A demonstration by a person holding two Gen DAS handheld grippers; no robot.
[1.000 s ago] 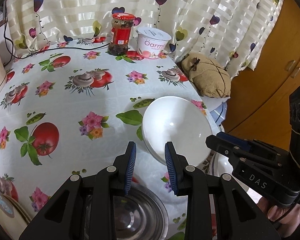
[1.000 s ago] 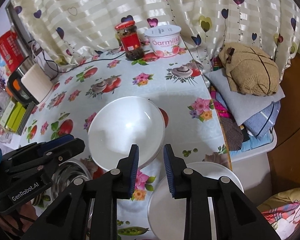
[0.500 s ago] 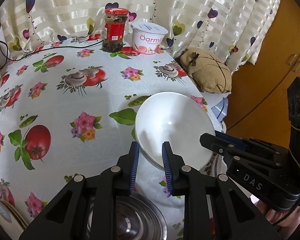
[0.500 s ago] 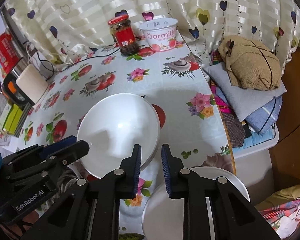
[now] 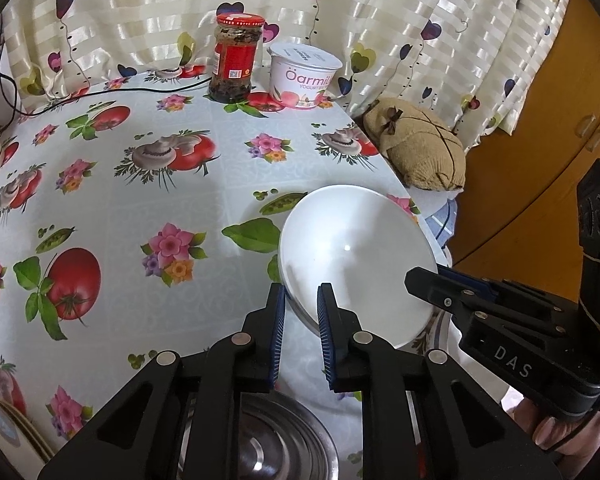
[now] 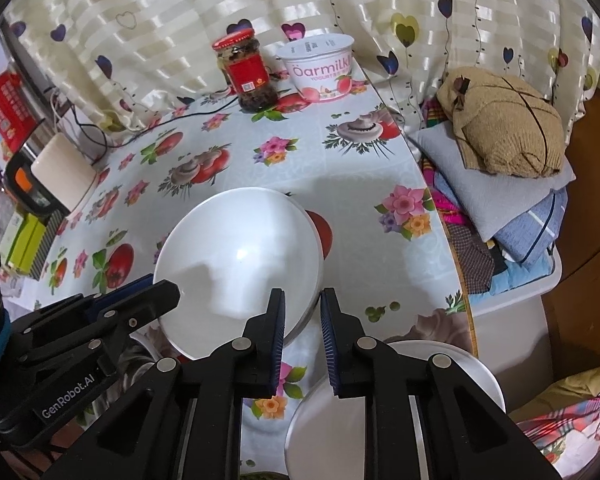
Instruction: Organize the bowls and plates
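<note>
Near table's right edge, white bowl (image 5: 356, 256) between both hand-held grippers' parted fingers

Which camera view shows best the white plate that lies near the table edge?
The right wrist view: the white plate lies below the right gripper, partly hidden by its fingers. The left wrist view shows almost nothing of it, behind the white bowl.

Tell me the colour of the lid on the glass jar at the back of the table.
Red: the jar lid shows best in the left wrist view.
</note>
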